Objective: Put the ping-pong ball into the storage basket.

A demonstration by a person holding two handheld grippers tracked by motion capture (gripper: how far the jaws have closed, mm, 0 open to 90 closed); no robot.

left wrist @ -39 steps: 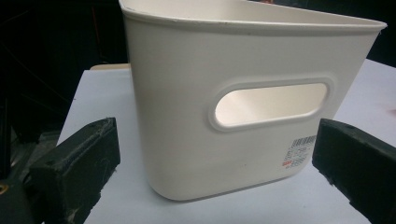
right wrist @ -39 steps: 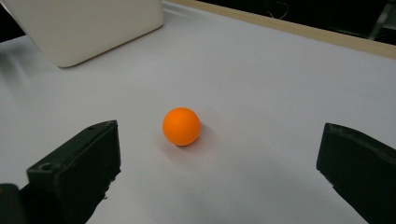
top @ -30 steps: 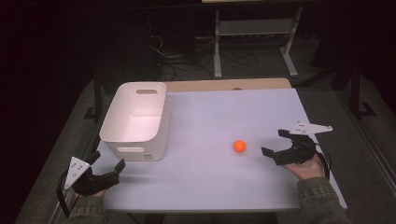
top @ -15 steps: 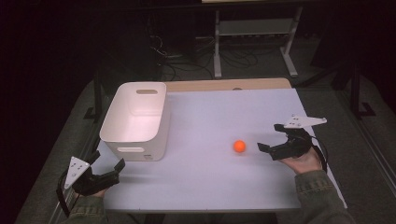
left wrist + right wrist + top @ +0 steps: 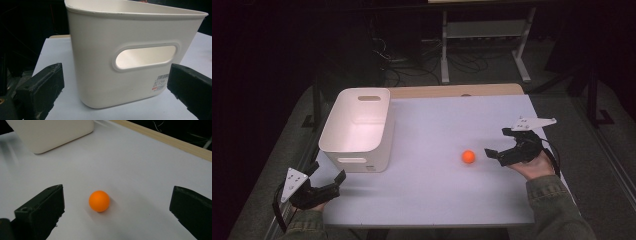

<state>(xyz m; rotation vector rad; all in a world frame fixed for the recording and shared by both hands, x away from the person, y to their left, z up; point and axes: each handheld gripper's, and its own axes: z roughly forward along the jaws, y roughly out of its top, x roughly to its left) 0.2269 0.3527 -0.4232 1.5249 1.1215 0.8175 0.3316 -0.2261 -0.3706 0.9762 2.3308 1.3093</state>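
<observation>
- Orange ball [image 5: 468,156] sits bare on the white bench [image 5: 437,200], right of centre, just left of my right hand-held gripper [image 5: 498,148]; in its own view the ball [image 5: 99,201] lies between the wide-spread jaws, touching neither.
- Left hand-held gripper [image 5: 328,176] at the near-left corner gapes too, holding nothing.
- White bin [image 5: 130,55] fills its view; I can't read the barcode sticker [image 5: 160,82], and the bin's far end is cut off.
</observation>
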